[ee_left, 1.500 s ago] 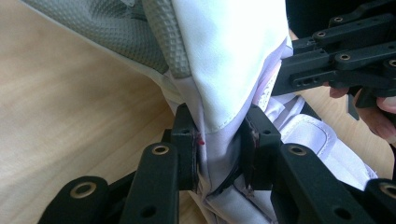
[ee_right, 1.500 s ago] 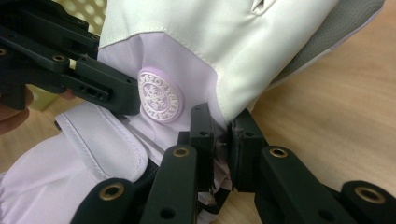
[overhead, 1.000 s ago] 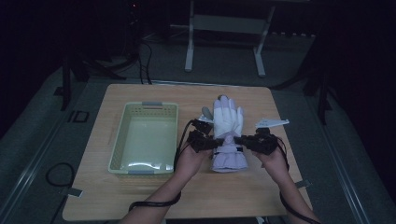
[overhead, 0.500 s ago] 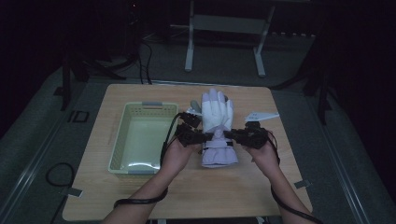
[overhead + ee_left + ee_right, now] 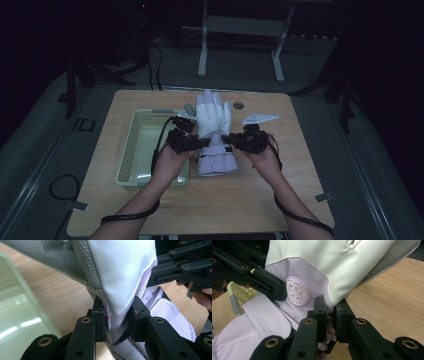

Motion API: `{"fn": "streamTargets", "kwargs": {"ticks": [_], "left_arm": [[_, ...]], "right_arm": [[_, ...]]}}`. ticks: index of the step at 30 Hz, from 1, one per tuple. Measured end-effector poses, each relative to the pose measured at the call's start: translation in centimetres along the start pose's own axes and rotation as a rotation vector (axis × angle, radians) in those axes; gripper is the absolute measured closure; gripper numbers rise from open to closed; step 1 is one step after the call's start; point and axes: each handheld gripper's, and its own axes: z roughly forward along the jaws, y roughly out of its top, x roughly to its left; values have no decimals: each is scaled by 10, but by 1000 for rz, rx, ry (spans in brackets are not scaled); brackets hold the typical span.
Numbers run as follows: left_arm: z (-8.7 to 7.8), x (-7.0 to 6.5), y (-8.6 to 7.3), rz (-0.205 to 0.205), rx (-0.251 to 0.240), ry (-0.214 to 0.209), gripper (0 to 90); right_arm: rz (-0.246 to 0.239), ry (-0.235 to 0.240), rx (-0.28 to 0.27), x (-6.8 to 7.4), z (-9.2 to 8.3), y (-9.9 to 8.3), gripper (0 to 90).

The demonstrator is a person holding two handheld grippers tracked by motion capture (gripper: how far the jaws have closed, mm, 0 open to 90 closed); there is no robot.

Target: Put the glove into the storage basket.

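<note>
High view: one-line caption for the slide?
Two hand-held grippers, left and right, pinch a white-and-lilac glove at its wrist beside a green basket.

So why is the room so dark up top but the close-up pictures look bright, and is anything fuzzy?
High view: dim, black all around the wooden table. Left gripper view: brightly lit, with the pale green plastic basket blurred and streaked with glare. Right gripper view: bright, and the round badge on the white and lilac padded glove is fairly sharp.
</note>
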Motion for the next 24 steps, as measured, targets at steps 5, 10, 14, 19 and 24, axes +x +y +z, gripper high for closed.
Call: {"fn": "streamTargets", "kwargs": {"ticks": [5, 10, 14, 19, 24], "left_arm": [[-15, 13, -4, -10, -7, 12, 709], [-30, 28, -9, -18, -16, 28, 709], [-41, 41, -15, -32, -14, 31, 708], [-54, 56, -25, -52, -23, 39, 708], [-68, 77, -35, -80, -22, 37, 708]], "right_arm": [[-7, 18, -5, 9, 16, 11, 815], [-19, 27, -3, 18, 28, 20, 815], [-28, 41, 3, 30, 46, 29, 815], [-35, 64, 9, 41, 65, 36, 815], [-39, 79, 16, 54, 86, 44, 816]]}}
